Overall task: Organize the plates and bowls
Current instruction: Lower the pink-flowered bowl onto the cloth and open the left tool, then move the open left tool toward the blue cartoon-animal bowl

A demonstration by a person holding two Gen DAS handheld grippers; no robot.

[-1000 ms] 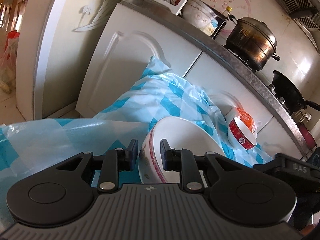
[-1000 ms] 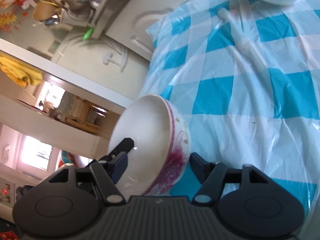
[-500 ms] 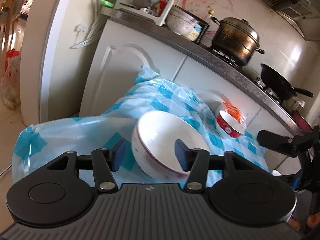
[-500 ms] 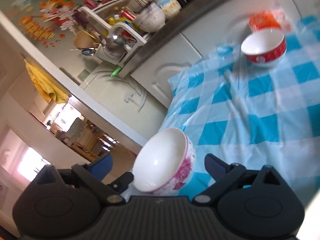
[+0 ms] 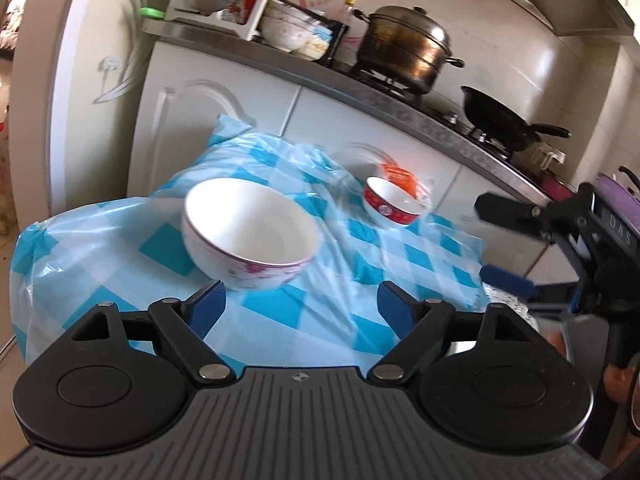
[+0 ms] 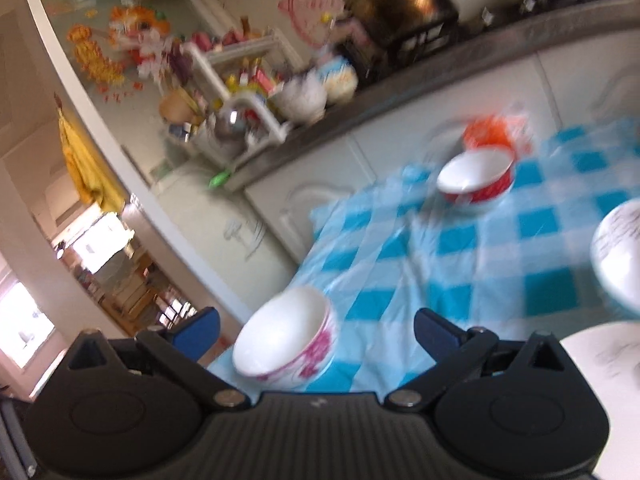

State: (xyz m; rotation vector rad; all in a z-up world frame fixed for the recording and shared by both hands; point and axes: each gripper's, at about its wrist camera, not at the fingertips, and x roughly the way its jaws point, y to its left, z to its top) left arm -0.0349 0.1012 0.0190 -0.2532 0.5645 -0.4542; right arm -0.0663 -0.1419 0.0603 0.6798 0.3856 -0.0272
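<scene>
Open cloth (image 5: pixel 404 256) is lying between the white bowl (image 5: pixel 250 236) and the red bowl (image 5: pixel 390 202), giving passage. The cabinet (image 5: pixel 224 92) is blocking behind; the right gripper (image 5: pixel 504 242) is crowding the right side.

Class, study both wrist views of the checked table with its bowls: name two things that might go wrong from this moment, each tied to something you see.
1. The pink-flowered bowl sits near the table's edge on a loose, wrinkled plastic tablecloth; a snag on the cloth might drag it off.
2. Both the left hand-held gripper and right hand-held gripper are opening and empty, close together; they might clash, or clip the red bowl or the dishes at the right edge.
</scene>
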